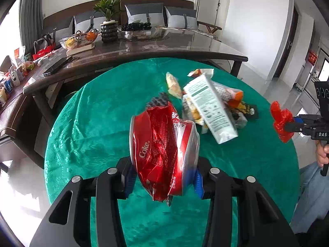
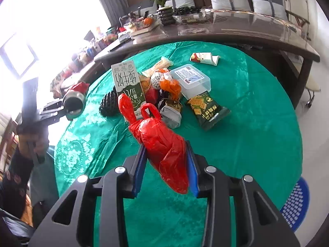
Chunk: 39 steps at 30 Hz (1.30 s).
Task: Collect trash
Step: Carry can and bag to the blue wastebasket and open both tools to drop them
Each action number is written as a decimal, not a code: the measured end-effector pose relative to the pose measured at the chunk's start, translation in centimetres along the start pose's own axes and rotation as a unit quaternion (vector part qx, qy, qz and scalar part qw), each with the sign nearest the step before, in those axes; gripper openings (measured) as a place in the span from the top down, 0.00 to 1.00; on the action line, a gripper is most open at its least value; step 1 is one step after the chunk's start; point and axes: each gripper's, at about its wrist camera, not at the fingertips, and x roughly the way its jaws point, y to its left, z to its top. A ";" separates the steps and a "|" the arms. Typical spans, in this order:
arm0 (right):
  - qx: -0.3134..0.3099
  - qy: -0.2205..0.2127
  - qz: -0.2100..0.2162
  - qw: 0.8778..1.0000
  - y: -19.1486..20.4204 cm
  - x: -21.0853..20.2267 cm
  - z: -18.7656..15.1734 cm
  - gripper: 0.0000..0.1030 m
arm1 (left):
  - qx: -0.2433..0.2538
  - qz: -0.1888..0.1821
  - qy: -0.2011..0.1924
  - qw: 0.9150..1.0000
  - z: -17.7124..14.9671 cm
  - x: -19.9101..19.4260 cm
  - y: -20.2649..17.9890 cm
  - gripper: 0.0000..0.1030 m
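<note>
My left gripper (image 1: 164,175) is shut on a crushed red Coke can (image 1: 162,152), held above the green tablecloth (image 1: 86,123). My right gripper (image 2: 166,164) is shut on a crumpled red plastic bag (image 2: 162,142), also lifted off the cloth. In the left wrist view the right gripper (image 1: 287,126) shows at the right edge with the red bag (image 1: 280,121). The right wrist view shows the left gripper (image 2: 65,108) at the left with the can (image 2: 75,100). A pile of trash lies mid-table: a milk carton (image 2: 128,84), a clear plastic box (image 2: 192,79), a dark green snack packet (image 2: 206,109) and wrappers.
A long dark table (image 1: 164,47) with a plant, fruit bowls and clutter stands behind the round table, with a cushioned bench beyond it. A blue basket (image 2: 296,203) sits on the floor at the right. A hand (image 1: 321,154) grips the right tool's handle.
</note>
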 end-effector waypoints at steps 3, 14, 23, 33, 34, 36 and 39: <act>0.027 -0.012 -0.005 1.000 -1.0 -1.4 -0.7 0.66 | 0.001 -0.017 -0.006 1.000 0.3 -0.7 -4.0 0.57; 0.201 -0.058 -0.137 0.968 -15.9 -9.7 -6.0 0.66 | 0.073 -0.138 0.023 0.988 3.1 2.7 -22.8 0.57; 0.343 -0.019 -0.207 0.916 -30.0 -11.5 -13.4 0.66 | 0.123 -0.201 0.089 0.968 4.4 10.6 -39.3 0.56; 0.412 -0.016 -0.176 0.894 -36.0 -10.5 -16.6 0.66 | 0.147 -0.207 0.160 0.954 2.5 20.5 -49.6 0.55; 0.418 -0.016 -0.172 0.892 -36.3 -10.3 -16.9 0.66 | 0.148 -0.208 0.163 0.953 2.4 21.2 -50.1 0.55; 0.427 -0.016 -0.162 0.889 -37.0 -10.2 -17.3 0.64 | 0.152 -0.208 0.168 0.952 2.1 22.5 -50.7 0.55; 0.442 -0.014 -0.135 0.887 -38.4 -9.7 -17.9 0.57 | 0.157 -0.214 0.173 0.949 2.0 24.4 -50.8 0.53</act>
